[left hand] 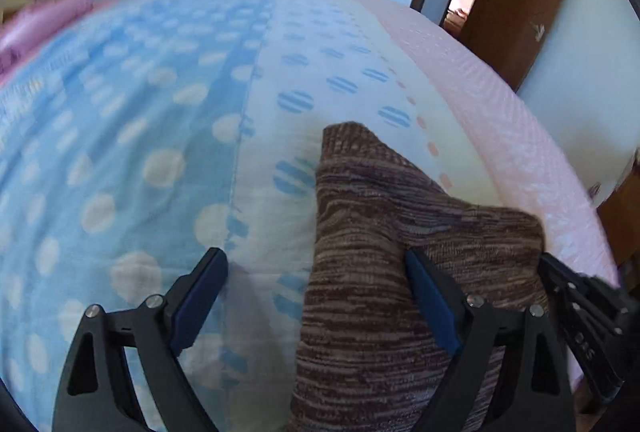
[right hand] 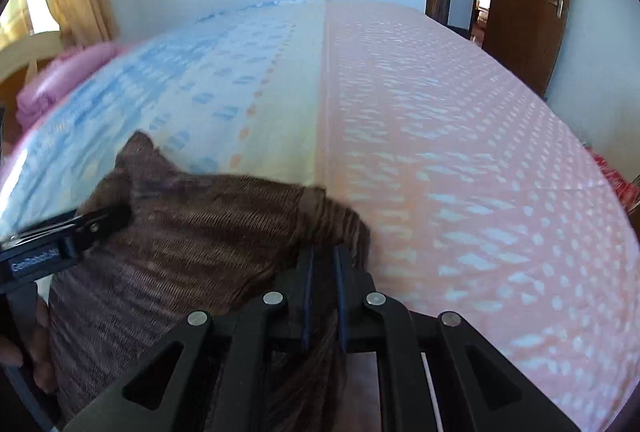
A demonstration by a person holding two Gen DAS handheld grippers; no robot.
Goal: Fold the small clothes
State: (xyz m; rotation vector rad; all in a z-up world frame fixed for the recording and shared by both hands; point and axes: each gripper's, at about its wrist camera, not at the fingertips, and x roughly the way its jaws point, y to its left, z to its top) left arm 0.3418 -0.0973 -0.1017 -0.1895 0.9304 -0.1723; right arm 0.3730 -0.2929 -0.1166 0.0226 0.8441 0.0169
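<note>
Right gripper (right hand: 323,264) clamped on brown knit garment (right hand: 192,232); left gripper (left hand: 316,272) apart over it.

You're working with one small knitted garment (left hand: 360,232), brown with thin streaks of lighter grey-mauve running across it, its ribbed weave showing plainly. It lies rumpled on the bed (left hand: 140,112), over the pale cream band of the cover between the blue spotted part and the pink part. One narrow end rises to a blunt point away from you. In the right wrist view the garment (right hand: 208,224) bunches into folds, and a gathered, ribbed edge of it sits pinched in your right gripper (right hand: 322,264).
</note>
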